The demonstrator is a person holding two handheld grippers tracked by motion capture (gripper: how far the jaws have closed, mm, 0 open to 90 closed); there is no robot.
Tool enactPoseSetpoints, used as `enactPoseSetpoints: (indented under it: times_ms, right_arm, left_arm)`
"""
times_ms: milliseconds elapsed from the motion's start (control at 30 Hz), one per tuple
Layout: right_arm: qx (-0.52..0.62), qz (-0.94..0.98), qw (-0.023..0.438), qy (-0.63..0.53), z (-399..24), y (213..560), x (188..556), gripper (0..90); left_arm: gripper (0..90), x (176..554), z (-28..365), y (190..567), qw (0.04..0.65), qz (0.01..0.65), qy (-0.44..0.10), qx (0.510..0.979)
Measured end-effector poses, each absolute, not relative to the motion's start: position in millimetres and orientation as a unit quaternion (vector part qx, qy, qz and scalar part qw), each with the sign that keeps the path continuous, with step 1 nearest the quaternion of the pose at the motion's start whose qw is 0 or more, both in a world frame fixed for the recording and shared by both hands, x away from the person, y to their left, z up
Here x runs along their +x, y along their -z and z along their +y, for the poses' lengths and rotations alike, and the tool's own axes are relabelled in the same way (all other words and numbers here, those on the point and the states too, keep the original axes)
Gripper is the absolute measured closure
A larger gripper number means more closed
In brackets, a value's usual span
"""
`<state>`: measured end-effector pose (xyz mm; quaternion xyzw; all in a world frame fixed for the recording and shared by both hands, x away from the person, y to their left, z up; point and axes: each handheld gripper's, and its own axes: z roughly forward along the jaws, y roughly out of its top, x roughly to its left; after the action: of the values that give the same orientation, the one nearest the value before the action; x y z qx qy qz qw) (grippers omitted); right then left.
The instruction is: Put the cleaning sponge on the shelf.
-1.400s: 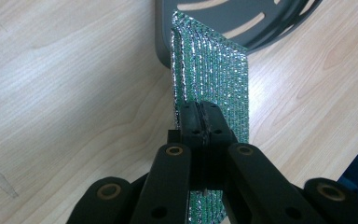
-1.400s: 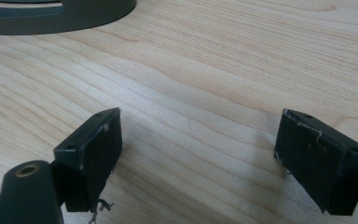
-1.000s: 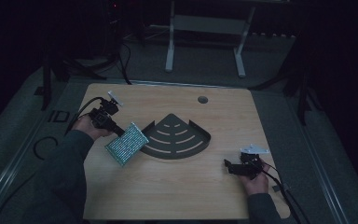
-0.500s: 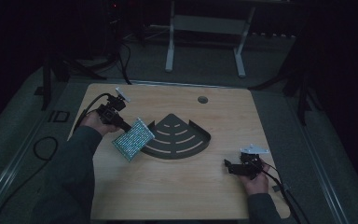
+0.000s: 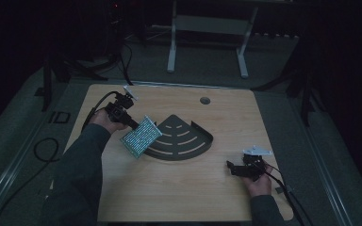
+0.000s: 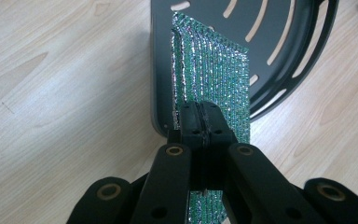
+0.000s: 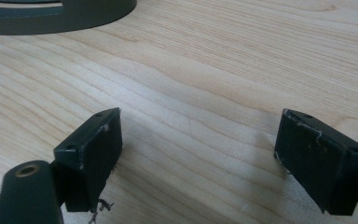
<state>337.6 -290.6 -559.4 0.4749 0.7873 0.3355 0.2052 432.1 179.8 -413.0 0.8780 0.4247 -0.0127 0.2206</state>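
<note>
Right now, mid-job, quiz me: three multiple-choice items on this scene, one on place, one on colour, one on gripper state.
1. Where does the sparkly pad hang?
A. over the dark rack's edge
B. by the right gripper
C. off the table

2. What colour is the pad?
A. red
B. glittery green
C. plain white

3. How are the right gripper fingers?
A. shut on the pad
B. shut, holding nothing
C. open, holding nothing

Answers:
1 A, it overlaps the dark rack.
2 B, green with silver glints.
3 C, bare table shows between them.

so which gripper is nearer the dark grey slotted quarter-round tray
Left. The left gripper, clamped on a glittery green mesh pad, reaches the dark grey slotted quarter-round tray's edge; the right gripper rests apart, jaws open.
</note>
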Motion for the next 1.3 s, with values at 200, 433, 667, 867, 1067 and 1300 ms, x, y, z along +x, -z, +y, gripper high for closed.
enactPoseSetpoints:
  times_ms: [200, 433, 667, 867, 1067, 1300]
  right_arm:
    - [0.475, 0.787, 0.205, -0.336, -291, 559, 338, 14.3]
    - [0.475, 0.787, 0.205, -0.336, -291, 559, 338, 14.3]
    - [0.475, 0.787, 0.205, -0.336, -291, 559, 338, 14.3]
    - [0.475, 0.787, 0.205, -0.336, -291, 559, 338, 14.3]
    - [0.475, 0.787, 0.205, -0.336, -291, 559, 338, 14.3]
    - [0.475, 0.787, 0.205, -0.336, -291, 559, 338, 14.3]
  left_arm:
    - [90.0, 436, 179, 416, 0.224, 0.432, 0.014, 0.874]
    - [90.0, 439, 177, 417, 0.228, 0.432, 0.018, 0.872]
    - [90.0, 443, 172, 418, 0.233, 0.433, 0.019, 0.871]
    - [90.0, 447, 169, 418, 0.238, 0.436, 0.022, 0.868]
    - [90.0, 450, 166, 421, 0.241, 0.437, 0.025, 0.866]
    - [90.0, 454, 165, 423, 0.245, 0.442, 0.029, 0.862]
